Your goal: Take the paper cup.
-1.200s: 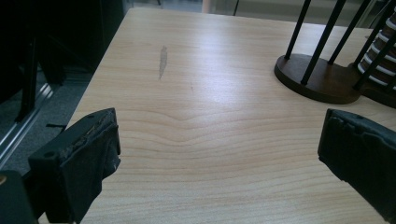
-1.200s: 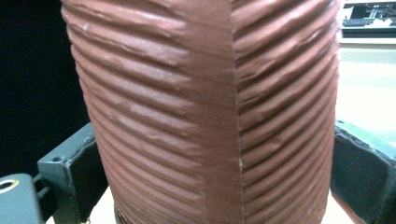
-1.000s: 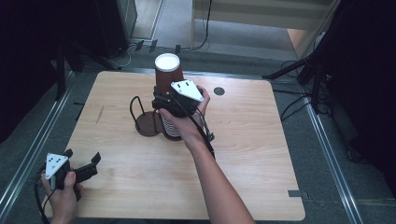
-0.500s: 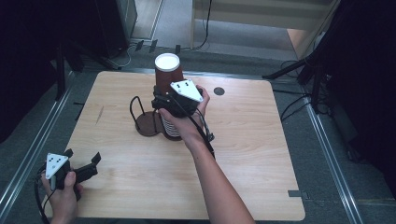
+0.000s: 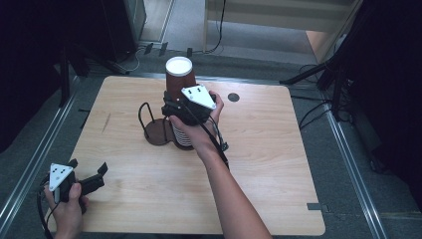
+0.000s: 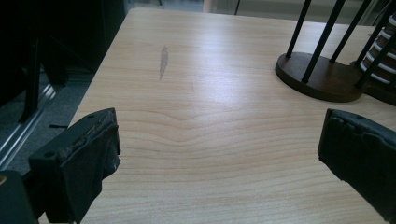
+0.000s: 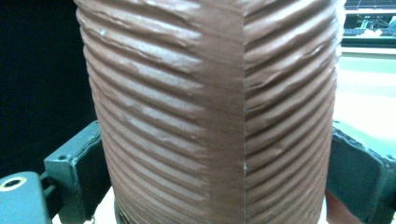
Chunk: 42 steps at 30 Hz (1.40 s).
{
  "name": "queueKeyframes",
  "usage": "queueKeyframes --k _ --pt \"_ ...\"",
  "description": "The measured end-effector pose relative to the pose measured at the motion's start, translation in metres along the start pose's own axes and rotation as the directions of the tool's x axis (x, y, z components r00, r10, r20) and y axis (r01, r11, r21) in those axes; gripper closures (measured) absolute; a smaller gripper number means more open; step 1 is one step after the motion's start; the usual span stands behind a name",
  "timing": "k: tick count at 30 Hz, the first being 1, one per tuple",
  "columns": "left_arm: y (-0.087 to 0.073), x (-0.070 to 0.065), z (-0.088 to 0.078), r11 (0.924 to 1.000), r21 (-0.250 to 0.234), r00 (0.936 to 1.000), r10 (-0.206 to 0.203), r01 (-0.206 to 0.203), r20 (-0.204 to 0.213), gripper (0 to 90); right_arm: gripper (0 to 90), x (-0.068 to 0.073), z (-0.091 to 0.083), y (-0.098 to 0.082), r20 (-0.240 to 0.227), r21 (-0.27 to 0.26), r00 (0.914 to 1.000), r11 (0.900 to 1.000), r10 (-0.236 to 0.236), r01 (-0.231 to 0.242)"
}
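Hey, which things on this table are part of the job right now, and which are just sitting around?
In the job:
- brown ribbed cup, jaws on either side of it
- right gripper
- stack of cups beneath it
- wire cup rack on its round base

Sitting around:
- left gripper, open, holding nothing, near the table's front left corner
- dark round spot on the tabletop
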State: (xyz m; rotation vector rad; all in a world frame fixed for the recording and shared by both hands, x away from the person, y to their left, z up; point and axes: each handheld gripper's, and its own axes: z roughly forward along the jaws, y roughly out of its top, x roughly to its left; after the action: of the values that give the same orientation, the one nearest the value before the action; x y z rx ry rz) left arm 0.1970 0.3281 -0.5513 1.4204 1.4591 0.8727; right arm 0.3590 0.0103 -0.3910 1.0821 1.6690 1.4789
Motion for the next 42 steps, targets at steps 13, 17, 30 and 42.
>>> queueKeyframes --k 13,17,30,42 --pt "0.0 0.0 0.0 1.0 -0.001 1.0 0.002 -0.002 -0.002 0.0 10.3 0.003 -0.003 0.016 -0.011 -0.023 0.9999 1.0 0.007 -0.007" --pt "0.0 0.0 0.0 1.0 0.001 1.0 0.002 -0.002 0.0 0.0 11.0 0.003 -0.005 0.022 -0.019 -0.037 0.9996 0.999 0.021 -0.022" --pt "0.0 -0.001 0.0 1.0 -0.001 1.0 0.007 -0.007 -0.001 0.0 11.7 0.004 -0.003 0.037 -0.011 -0.051 0.9994 0.998 0.032 -0.033" --pt "0.0 -0.001 0.0 1.0 -0.003 1.0 0.007 -0.007 -0.001 0.0 11.9 0.002 -0.01 0.062 -0.015 -0.097 0.9995 0.995 0.029 -0.03"
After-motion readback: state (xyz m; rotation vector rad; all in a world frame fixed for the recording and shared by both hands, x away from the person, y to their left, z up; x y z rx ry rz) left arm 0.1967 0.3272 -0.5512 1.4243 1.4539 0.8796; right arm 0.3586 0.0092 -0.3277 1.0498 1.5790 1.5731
